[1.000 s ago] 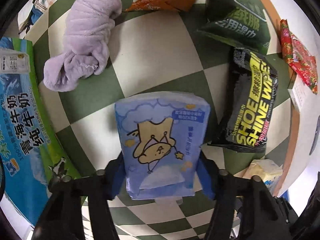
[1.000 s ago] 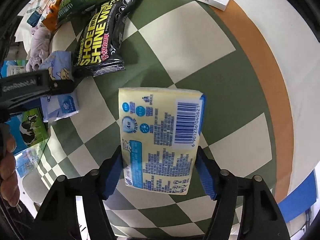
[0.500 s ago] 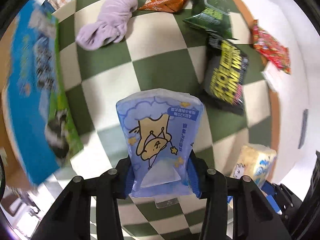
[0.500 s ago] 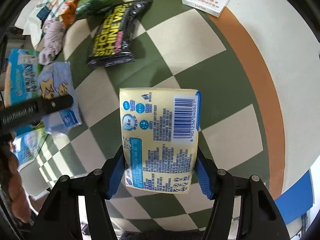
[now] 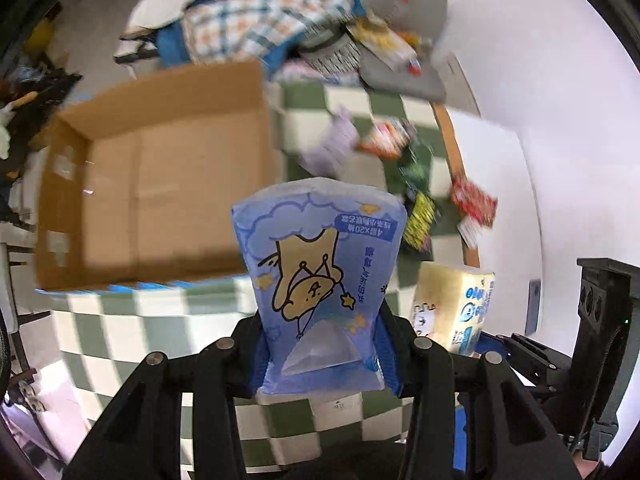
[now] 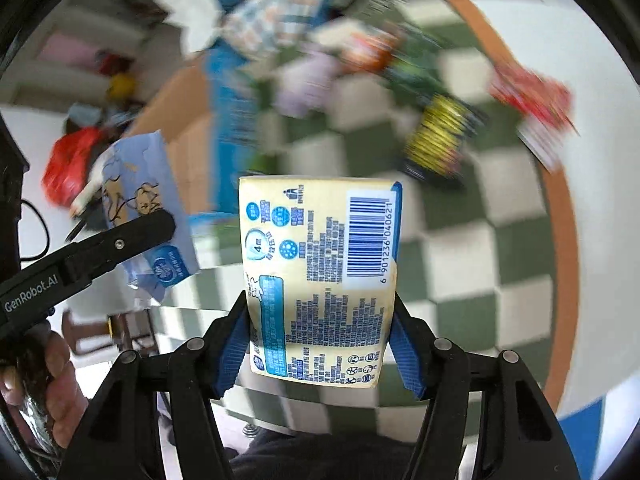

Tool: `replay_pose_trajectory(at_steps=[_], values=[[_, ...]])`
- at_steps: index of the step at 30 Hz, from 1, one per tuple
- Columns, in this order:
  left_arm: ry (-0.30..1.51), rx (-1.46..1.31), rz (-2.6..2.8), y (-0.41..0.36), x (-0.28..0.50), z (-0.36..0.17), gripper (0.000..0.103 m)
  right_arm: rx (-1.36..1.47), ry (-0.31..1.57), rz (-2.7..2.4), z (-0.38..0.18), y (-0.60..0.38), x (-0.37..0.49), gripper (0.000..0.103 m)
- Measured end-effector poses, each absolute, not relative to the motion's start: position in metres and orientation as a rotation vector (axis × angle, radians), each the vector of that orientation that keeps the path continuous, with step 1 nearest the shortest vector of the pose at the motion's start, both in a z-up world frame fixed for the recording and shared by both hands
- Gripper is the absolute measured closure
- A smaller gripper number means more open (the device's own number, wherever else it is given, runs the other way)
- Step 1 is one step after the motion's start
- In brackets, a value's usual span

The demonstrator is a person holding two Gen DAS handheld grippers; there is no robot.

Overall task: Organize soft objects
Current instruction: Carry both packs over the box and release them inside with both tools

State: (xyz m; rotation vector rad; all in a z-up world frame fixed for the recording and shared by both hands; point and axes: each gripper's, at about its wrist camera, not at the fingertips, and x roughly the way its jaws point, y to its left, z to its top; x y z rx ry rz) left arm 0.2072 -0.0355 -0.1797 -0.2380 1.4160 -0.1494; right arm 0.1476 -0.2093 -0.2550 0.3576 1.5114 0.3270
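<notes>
Left tongs [image 5: 320,356] clenched on blue tissue pack [image 5: 320,280], right tongs [image 6: 318,344] on yellow pack [image 6: 320,280] (both aloft).

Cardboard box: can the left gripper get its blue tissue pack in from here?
Probably yes. The left gripper holds the blue tissue pack lifted, and the cardboard box ahead stands open-topped, nothing between.

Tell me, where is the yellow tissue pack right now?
The yellow tissue pack is squeezed in the right gripper, lifted above the checkered table. In the left wrist view it sits just right of the blue tissue pack.
</notes>
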Motion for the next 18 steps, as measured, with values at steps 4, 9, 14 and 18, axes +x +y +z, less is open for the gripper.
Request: replay_pose_trajectory(at_steps=[4, 9, 14, 18], values=[[1.385, -0.249, -0.089, 0.022, 0.228, -0.170, 0.061, 0.318, 1.484, 0.456, -0.220, -0.146, 0.185, 0.038], [1.423, -0.307, -0.027, 0.096, 0.261, -0.197, 0.061, 0.245, 1.469, 0.500, -0.215, -0.065, 0.241, 0.038], [1.499, -0.365, -0.006, 0.148, 0.297, -0.249, 0.061, 0.180, 1.501, 0.472, -0.242, 0.000, 0.290, 0.038], [1.553, -0.402, -0.020, 0.174, 0.324, -0.288, 0.061, 0.125, 1.540, 0.432, -0.278, 0.036, 0.321, 0.038]])
